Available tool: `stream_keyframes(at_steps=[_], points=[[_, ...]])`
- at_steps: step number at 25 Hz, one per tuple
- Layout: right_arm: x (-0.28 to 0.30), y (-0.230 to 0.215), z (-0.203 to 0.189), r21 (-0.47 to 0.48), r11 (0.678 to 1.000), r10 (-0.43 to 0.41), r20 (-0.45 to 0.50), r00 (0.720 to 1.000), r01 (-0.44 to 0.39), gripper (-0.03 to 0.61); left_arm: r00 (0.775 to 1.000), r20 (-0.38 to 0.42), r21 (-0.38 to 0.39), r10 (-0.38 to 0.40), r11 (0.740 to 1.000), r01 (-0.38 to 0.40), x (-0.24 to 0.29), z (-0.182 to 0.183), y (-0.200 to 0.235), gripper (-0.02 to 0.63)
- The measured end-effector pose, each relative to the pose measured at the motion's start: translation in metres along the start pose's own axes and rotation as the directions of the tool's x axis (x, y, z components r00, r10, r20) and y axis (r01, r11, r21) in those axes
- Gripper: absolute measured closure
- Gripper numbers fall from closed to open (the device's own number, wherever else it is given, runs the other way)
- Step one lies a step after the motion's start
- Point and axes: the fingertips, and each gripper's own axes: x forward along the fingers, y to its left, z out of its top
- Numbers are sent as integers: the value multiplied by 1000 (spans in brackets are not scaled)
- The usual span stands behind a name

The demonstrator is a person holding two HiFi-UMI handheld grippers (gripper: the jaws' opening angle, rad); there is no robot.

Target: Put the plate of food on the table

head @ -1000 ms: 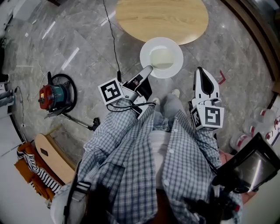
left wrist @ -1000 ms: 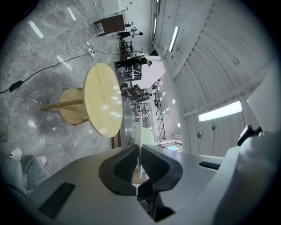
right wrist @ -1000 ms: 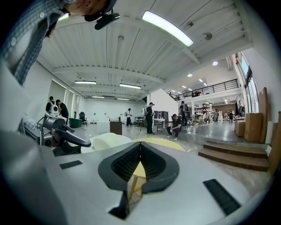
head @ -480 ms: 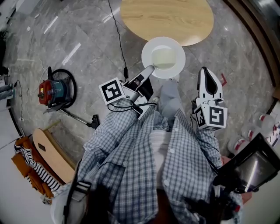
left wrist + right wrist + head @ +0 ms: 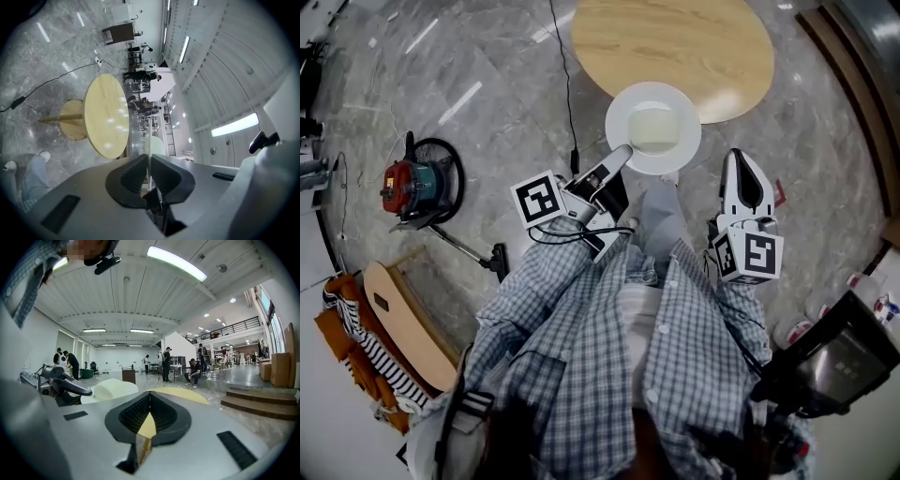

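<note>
Over marble floor [image 5: 487,122], left fingers [image 5: 617,157] pinch white plate of food [image 5: 619,114]; right fingers [image 5: 131,416] clenched.

The left gripper [image 5: 148,161] had its jaws pinched on the thin rim of a white plate [image 5: 153,144], seen edge-on. Beyond it stood a round wooden table [image 5: 105,115] on a grey marble floor [image 5: 42,51], crossed by a cable [image 5: 44,86]. A leg [image 5: 32,176] showed at the lower left.
</note>
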Motion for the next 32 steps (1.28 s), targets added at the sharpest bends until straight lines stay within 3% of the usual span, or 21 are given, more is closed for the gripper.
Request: stream_keyframes(at_steps=[7, 13, 22, 32], points=[[34, -7, 9, -19, 999, 48, -8, 999, -48, 571, 1000, 27, -5, -4, 1000, 5, 20, 19, -3, 594], [88, -54, 27, -9, 997, 75, -44, 996, -75, 571, 999, 45, -16, 13, 1000, -13, 81, 43, -6, 594], [149, -89, 15, 0, 989, 149, -68, 987, -149, 571, 996, 86, -13, 6, 1000, -5, 134, 68, 5, 593], [199, -156, 16, 87, 979, 190, -69, 979, -184, 571, 989, 147, -12, 7, 1000, -5, 203, 78, 2, 594]])
